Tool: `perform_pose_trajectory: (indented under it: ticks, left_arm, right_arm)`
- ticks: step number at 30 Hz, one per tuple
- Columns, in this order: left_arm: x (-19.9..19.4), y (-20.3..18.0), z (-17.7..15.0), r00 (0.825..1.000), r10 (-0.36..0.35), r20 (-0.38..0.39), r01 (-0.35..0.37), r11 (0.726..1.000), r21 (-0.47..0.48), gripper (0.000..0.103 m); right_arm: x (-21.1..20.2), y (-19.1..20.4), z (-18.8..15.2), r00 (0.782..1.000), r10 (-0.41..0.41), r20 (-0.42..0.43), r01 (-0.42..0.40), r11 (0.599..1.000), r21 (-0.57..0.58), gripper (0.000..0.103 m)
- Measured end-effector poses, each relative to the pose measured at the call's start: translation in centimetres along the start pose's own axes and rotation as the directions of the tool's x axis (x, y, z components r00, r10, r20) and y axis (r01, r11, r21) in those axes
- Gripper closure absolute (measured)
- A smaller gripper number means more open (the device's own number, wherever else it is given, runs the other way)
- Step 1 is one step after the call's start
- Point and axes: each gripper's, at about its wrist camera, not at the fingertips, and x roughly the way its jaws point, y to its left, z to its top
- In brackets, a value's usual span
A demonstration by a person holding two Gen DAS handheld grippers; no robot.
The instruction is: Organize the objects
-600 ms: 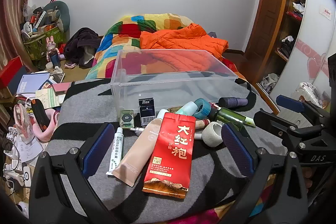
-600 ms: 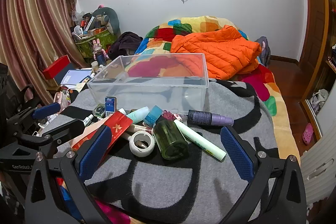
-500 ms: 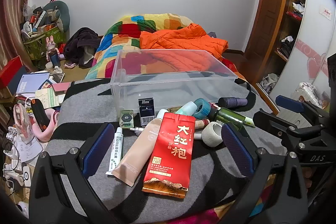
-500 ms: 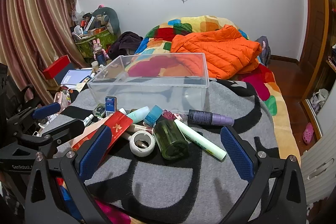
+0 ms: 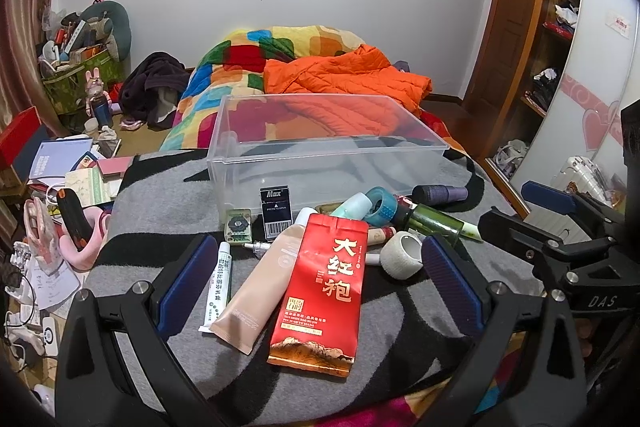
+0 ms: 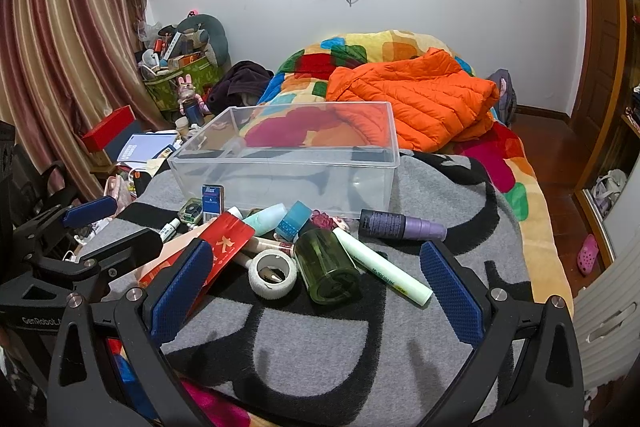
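Nearest the cameras, the left gripper (image 5: 316, 283) and the right gripper (image 6: 316, 293) both stood spread wide and empty, angled down over a grey-and-black blanket (image 6: 320, 343). Neither touched anything.

Between the left gripper's pads lay a red tea packet (image 5: 324, 291), overlapping a beige tube (image 5: 260, 287), with a slim white ointment tube (image 5: 218, 287) just beside it. Ahead of the right gripper sat a white tape roll (image 6: 273, 273), a green jar (image 6: 329, 265) on its side and a pale green tube (image 6: 380, 267), all touching or crowding one another. Farther back were a purple bottle (image 6: 400, 225), a teal tape roll (image 5: 380, 203) and a small black Max box (image 5: 276, 211) leaning against the clear plastic bin (image 5: 320, 163), which looked empty.

The risk, I judged, was the crowding: closing on the jar or the tape could drag a neighbour along, and the round jar could roll on the soft blanket. The flat packet might slip from the pads or buckle.

Several small items under the pile were too overlapped to identify, and the bin's clear walls made its floor hard to read. The hands holding the grippers were out of view.
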Motion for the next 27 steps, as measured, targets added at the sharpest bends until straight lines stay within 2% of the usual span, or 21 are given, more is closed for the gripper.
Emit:
perform_pose_trajectory:
  ticks: [20,24,27]
  left_arm:
    - [0.1,0.6,-0.4,1.000,-0.015,-0.013,0.015,1.000,-0.006,0.000]
    - [0.5,1.8,-0.7,1.000,0.004,-0.010,-0.004,1.000,-0.028,0.001]
    - [1.1,3.5,-0.8,0.999,0.010,-0.042,-0.012,0.998,-0.060,0.020]
  right_arm:
    - [0.1,0.1,-0.1,1.000,0.009,-0.005,-0.009,1.000,0.002,0.000]
    - [0.4,-0.5,-0.2,1.000,-0.005,-0.001,0.005,1.000,0.013,0.001]
    - [0.5,-1.6,-0.2,1.000,-0.022,0.001,0.022,0.999,0.031,0.005]
